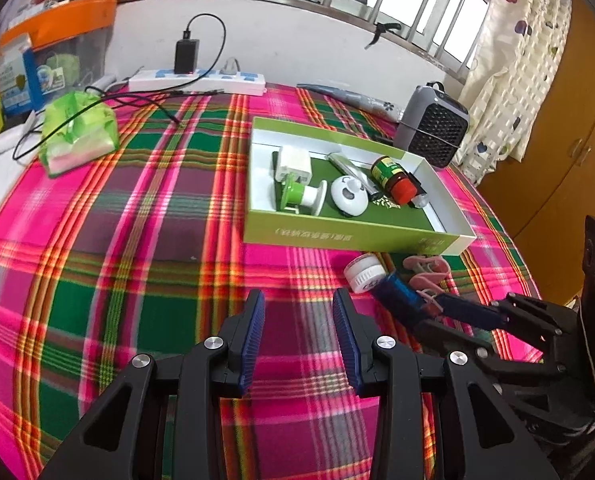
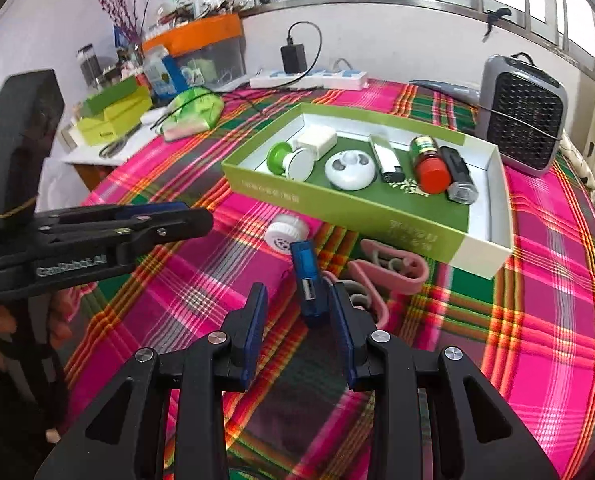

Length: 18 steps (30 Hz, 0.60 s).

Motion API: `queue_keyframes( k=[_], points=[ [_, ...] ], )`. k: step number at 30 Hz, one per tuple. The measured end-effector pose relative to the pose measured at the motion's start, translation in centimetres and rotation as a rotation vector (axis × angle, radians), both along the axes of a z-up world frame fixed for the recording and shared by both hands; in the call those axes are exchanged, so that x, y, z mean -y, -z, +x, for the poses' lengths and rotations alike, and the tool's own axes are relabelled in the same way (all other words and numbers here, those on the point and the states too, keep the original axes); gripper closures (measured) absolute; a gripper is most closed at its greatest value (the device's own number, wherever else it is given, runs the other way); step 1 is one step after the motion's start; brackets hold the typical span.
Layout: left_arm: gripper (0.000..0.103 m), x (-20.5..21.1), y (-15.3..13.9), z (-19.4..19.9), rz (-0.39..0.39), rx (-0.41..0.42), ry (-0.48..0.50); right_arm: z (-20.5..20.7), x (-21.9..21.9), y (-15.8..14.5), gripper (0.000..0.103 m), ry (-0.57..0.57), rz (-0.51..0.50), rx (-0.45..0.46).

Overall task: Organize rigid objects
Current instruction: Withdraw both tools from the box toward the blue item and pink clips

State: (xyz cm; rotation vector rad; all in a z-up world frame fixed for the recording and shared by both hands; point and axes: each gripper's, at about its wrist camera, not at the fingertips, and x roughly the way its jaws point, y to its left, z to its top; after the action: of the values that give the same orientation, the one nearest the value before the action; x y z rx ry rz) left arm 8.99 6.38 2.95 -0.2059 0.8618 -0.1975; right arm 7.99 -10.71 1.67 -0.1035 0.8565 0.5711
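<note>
A green box (image 1: 337, 236) (image 2: 337, 204) on the plaid table holds a white charger, a green-and-white spool, a white round disc, a lighter, a red-capped bottle (image 2: 427, 160) and a black item. In front of it lie a white round cap (image 2: 287, 234) (image 1: 363, 272), a blue USB card reader (image 2: 309, 280) (image 1: 397, 294) and pink clips (image 2: 389, 268) (image 1: 423, 270). My right gripper (image 2: 297, 320) is open, with the blue reader between its fingers, close to the right finger. My left gripper (image 1: 299, 324) is open and empty over bare cloth, left of these items.
A grey heater (image 2: 521, 116) stands behind the box at the right. A power strip (image 1: 197, 80) with a black adapter, cables and a green tissue pack (image 1: 79, 132) lie at the back left. Boxes and a bin crowd the far left edge.
</note>
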Motion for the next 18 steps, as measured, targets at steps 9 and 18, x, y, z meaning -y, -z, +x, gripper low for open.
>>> queue_keyframes(
  k=[9, 18],
  points=[
    [0.069, -1.2, 0.2, -0.4, -0.022, 0.002, -0.002, 0.0, -1.3, 0.0, 0.070, -0.009, -0.027, 0.007],
    [0.069, -1.7, 0.4, -0.7, -0.024, -0.007, -0.005, 1.0, -2.3, 0.5, 0.070, 0.023, -0.083, 0.004]
  ],
)
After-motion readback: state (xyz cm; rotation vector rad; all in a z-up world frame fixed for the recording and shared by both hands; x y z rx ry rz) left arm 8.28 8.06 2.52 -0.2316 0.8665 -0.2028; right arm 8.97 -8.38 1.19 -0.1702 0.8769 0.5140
